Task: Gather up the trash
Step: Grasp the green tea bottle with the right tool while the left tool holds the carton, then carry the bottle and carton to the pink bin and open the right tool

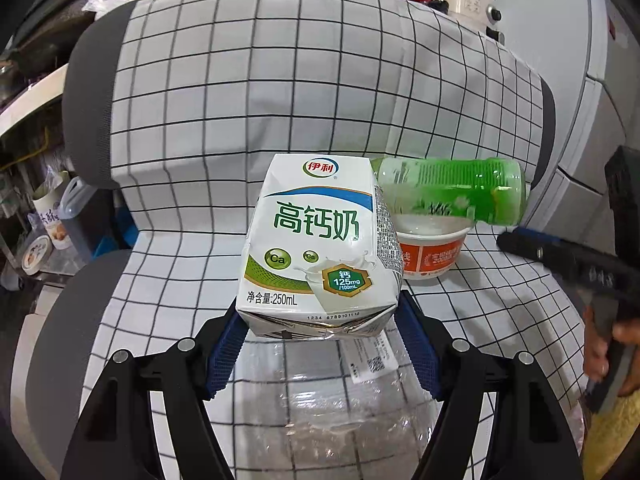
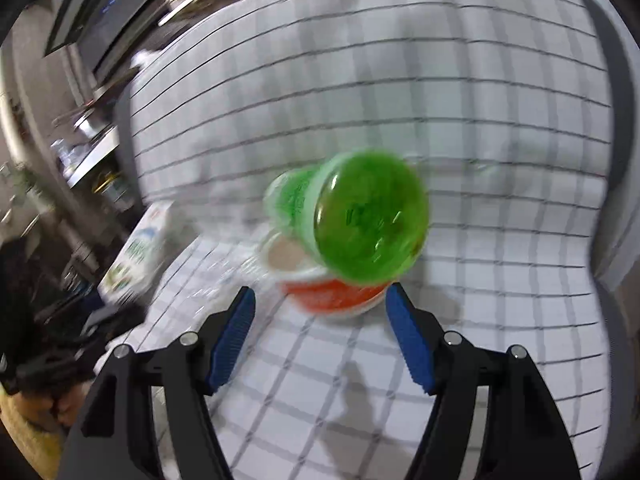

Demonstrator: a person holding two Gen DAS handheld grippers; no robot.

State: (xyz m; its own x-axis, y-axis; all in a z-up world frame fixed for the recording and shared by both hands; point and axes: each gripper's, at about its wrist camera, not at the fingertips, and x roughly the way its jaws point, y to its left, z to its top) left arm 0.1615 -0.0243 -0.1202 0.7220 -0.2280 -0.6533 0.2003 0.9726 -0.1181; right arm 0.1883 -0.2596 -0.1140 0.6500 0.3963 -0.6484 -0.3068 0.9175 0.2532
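Left wrist view: left gripper clamps the milk carton; right gripper gapes empty, near the green bottle on the cup, checked cloth bare rightward.

Both tools, left tool & right tool: black linkage arms w/ silver pivot screws, ribbed blue pads.
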